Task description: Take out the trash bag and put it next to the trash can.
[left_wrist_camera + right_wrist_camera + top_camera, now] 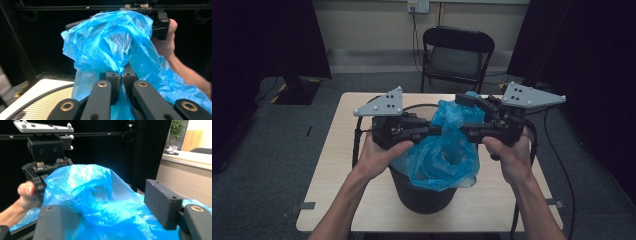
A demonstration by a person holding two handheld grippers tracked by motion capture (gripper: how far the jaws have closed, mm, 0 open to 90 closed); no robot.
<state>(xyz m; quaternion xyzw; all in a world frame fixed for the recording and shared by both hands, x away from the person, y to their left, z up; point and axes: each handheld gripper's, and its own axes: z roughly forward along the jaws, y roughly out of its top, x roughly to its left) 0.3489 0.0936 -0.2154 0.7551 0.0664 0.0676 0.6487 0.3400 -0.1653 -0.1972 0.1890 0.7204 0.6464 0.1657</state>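
The blue bin liner (444, 150) sits bunched over the black mesh bin (422, 192) on the table (327, 200), not yet spread over the rim: left gripper (121, 76) jaws clenched on it, right gripper (110, 220) jaws released around a fold.

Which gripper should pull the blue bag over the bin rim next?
Probably the left gripper: its jaws are pinched shut on the blue bag. The right gripper stands open around the film.
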